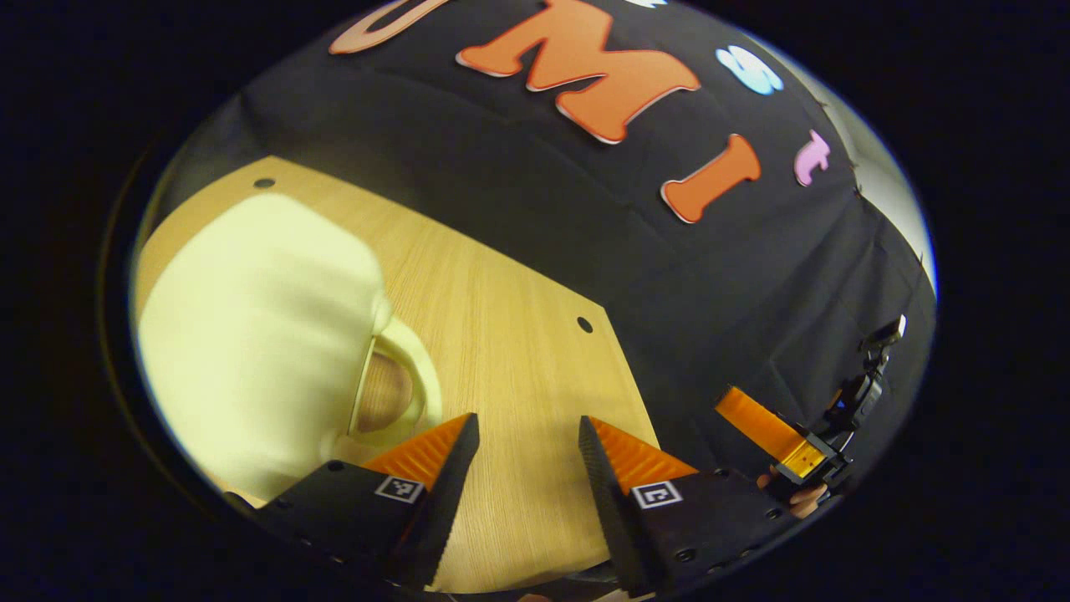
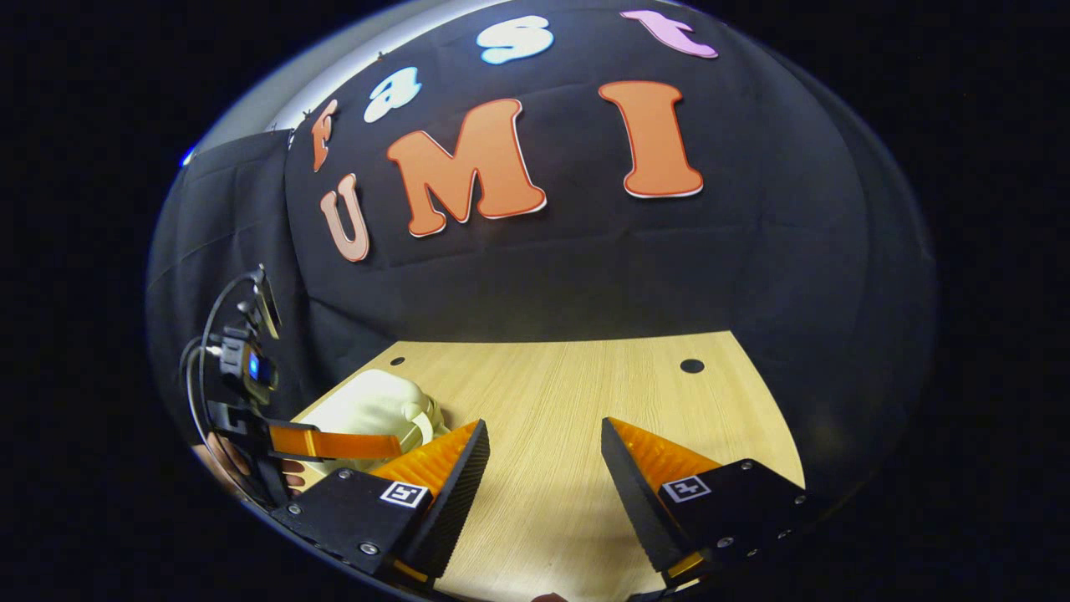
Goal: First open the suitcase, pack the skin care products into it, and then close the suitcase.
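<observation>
A small cream suitcase point(image 1: 259, 351) lies shut on the wooden table point(image 1: 518, 334), its handle point(image 1: 410, 368) facing the table's middle. My left gripper point(image 1: 528, 422) hovers open just right of that handle, with nothing between its fingers. In the right gripper view the suitcase point(image 2: 376, 405) sits at the left of the table point(image 2: 585, 393). My right gripper point(image 2: 545, 426) is open over bare wood, to the right of the case. One finger point(image 2: 334, 443) of the left gripper reaches in front of the case there.
The black cloth wall point(image 1: 669, 276) hangs close behind the table's far edge. Small round holes point(image 1: 584, 324) point(image 2: 692, 365) mark the tabletop. A finger point(image 1: 756, 422) of the right gripper shows past the table's right edge. A hand point(image 2: 221, 460) holds the left gripper.
</observation>
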The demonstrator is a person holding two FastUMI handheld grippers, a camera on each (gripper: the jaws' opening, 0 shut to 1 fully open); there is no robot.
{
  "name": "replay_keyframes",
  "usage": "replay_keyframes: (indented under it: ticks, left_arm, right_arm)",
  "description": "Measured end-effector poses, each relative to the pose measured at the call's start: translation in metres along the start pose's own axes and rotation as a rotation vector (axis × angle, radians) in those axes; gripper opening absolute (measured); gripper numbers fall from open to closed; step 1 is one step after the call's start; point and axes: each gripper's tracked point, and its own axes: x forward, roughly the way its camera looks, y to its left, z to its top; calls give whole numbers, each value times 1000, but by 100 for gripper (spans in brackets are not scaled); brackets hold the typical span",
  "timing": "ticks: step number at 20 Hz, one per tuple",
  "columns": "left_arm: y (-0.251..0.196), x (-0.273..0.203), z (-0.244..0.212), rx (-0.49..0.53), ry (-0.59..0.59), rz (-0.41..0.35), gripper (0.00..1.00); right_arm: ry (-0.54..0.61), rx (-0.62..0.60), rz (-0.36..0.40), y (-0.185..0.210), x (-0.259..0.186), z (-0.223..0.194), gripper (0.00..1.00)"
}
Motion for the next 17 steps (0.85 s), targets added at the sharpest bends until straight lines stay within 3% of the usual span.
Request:
replay_keyframes:
  ticks: [1, 4, 7, 13, 15, 17]
  left_arm:
    - [-6, -1, 8, 89, -49, 25, 90]
    - [-21, -6, 38, 218, -175, 97, 94]
    - [-33, -22, 70, 298, -308, 163, 97]
    - [-26, -75, 108, 418, -530, 287, 97]
    - [-30, -81, 108, 482, -567, 327, 97]
    - [-36, -83, 106, 518, -578, 320, 97]
  right_arm:
    - [-27, -29, 0, 7, -2, 7, 87]
    - [-102, -118, -11, 28, -9, 26, 88]
    - [-132, -135, -8, 42, -17, 32, 89]
    - [-252, -193, -86, 41, -32, 57, 92]
    - [-275, -203, -101, 42, -39, 60, 93]
    - [-304, -234, -113, 44, -42, 63, 93]
